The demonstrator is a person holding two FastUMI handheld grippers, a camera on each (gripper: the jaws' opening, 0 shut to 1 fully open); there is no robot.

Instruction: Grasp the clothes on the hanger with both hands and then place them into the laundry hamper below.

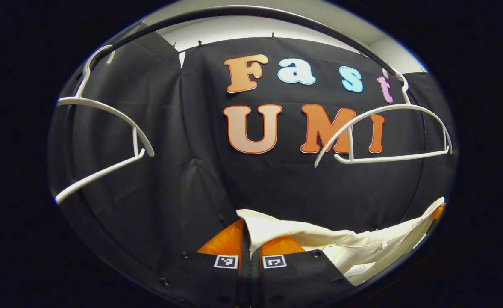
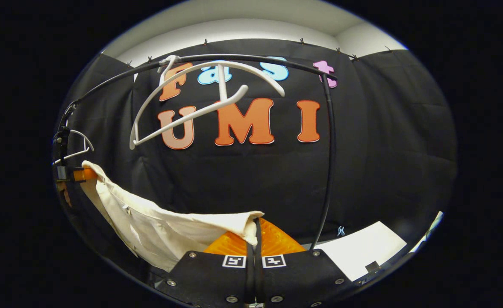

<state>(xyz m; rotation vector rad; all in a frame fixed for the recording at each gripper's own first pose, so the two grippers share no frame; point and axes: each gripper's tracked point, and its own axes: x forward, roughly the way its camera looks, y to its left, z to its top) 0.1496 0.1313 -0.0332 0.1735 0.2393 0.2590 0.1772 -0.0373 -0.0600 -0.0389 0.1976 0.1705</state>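
Both grippers are gripping a cream garment point(image 1: 341, 241) that is hanging slack between them, below the rail point(image 2: 234, 60) and clear of every hanger. In the left gripper view, the left gripper point(image 1: 249, 239) is showing its 2 fingers closed to a thin slit with a corner of the cloth pinched between them; in the right gripper view, the right gripper point(image 2: 254, 239) is doing the same at the opposite corner, its fingers pressed together on the fabric. The 2 white hangers point(image 1: 106, 128) on the rail are hanging bare, 1 toward each end of it, and the nearer 1 point(image 2: 200, 98) is tilting well off level. So the first half of the job looks done: the garment is off its hanger and held at both ends. What remains, judging from this, is lowering it into the laundry hamper, whose place beneath the rail I cannot tell from these views.
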